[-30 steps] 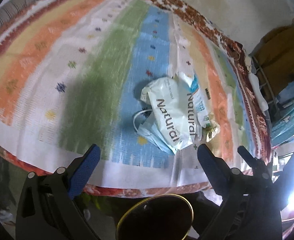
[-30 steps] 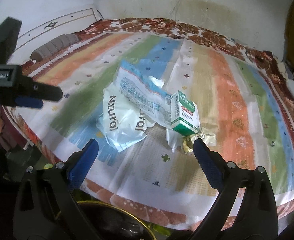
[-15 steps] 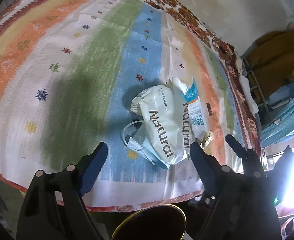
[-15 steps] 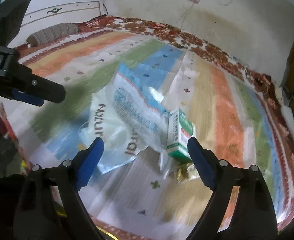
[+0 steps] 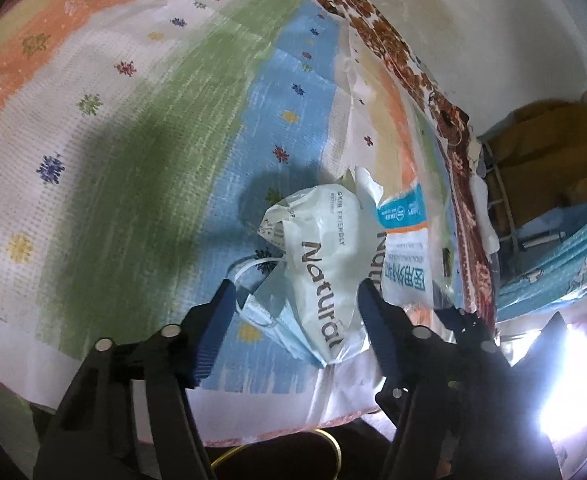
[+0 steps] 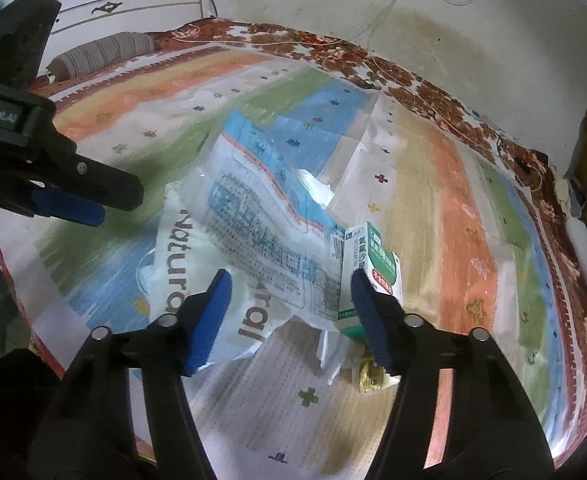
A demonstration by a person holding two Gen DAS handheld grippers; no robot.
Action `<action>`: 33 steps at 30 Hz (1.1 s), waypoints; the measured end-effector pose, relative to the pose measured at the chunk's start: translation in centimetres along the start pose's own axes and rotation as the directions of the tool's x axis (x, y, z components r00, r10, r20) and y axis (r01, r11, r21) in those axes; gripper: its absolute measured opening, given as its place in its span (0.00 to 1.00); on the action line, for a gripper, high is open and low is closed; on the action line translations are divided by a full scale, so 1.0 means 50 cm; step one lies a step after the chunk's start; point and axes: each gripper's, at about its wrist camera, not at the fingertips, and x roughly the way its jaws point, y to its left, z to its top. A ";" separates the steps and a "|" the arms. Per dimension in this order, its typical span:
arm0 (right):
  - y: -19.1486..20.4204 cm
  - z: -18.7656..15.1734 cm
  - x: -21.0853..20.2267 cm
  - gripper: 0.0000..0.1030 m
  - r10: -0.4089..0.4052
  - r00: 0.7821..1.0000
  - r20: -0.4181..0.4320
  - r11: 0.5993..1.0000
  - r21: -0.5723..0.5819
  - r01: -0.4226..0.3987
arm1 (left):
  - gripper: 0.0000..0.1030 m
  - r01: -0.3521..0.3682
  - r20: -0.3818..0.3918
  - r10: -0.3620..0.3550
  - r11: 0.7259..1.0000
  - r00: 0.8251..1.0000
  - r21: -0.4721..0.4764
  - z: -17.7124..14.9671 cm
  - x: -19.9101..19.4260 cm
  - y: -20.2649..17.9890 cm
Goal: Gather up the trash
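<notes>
A pile of trash lies on the striped bedspread (image 5: 141,152). It holds a white "Natural" plastic bag (image 5: 317,264), a blue face mask (image 5: 277,316) under it, a blue-and-white printed wrapper (image 6: 269,216), a green-and-white medicine box (image 6: 373,268) and a gold foil scrap (image 6: 371,376). My left gripper (image 5: 295,296) is open, its fingers either side of the bag and mask. My right gripper (image 6: 289,284) is open, just above the wrapper, its right finger beside the box. The left gripper also shows in the right wrist view (image 6: 65,200).
The bed runs to a stained wall (image 6: 433,32) at the back, with a bolster pillow (image 6: 101,56) at the far left. A round gold-rimmed bin (image 5: 325,456) sits below the bed edge. A metal rack (image 5: 505,208) with cloth stands to the right.
Both grippers have moved forward and down toward the trash pile, staying open. The left one now straddles the bag and mask; the right one hangs over the wrapper and box.
</notes>
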 end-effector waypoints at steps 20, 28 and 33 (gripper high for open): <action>-0.050 -0.001 0.020 0.03 0.027 0.999 -0.018 0.995 0.097 -0.025 | 0.25 0.021 -0.010 -0.020 0.997 1.000 0.075 0.004 0.081 -0.028; -0.085 0.007 0.003 0.00 0.062 0.998 -0.009 0.984 0.169 -0.060 | 0.03 -0.012 0.071 0.005 0.995 0.997 0.103 0.018 0.039 -0.058; -0.105 0.016 -0.029 0.00 0.063 0.998 0.011 0.978 0.199 -0.064 | 0.01 -0.072 0.123 0.054 0.987 0.991 0.144 0.025 -0.008 -0.098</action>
